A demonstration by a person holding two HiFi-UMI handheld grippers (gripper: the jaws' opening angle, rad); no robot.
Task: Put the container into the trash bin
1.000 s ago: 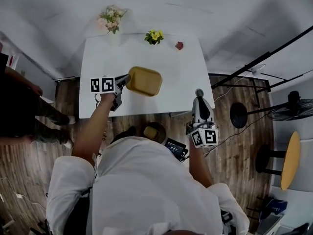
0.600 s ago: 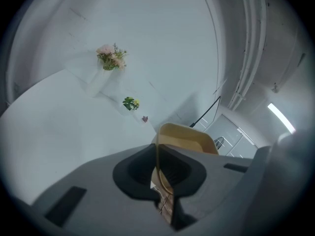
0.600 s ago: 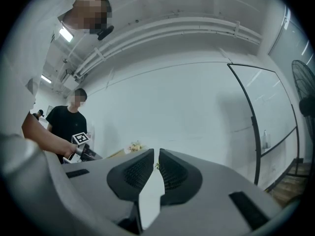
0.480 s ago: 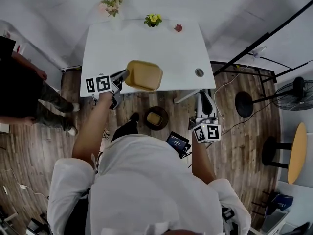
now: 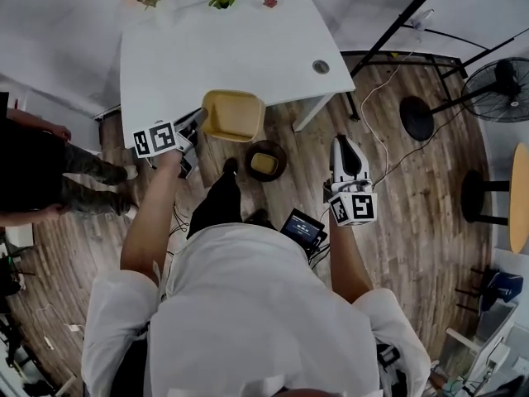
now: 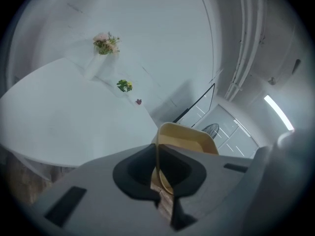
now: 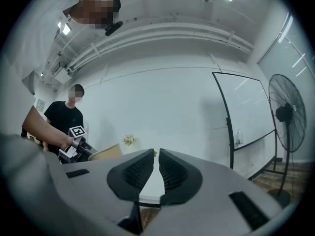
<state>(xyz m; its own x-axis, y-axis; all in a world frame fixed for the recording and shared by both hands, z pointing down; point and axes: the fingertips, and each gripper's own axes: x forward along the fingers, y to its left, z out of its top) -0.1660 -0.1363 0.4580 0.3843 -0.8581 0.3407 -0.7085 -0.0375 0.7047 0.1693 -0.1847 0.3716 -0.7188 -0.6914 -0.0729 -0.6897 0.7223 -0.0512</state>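
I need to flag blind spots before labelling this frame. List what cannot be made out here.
Trash bin: head view, the yellowish thing inside is too small to identify; neither gripper view shows the bin.
Container: left gripper view, the left gripper covers its lower part.
Red thing on the table: head view, too small to name.
Bystander: head view, cut off by the left edge.

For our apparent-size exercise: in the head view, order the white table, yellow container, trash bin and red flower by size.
1. white table
2. yellow container (nearer the camera, so unsure against the bin)
3. trash bin
4. red flower
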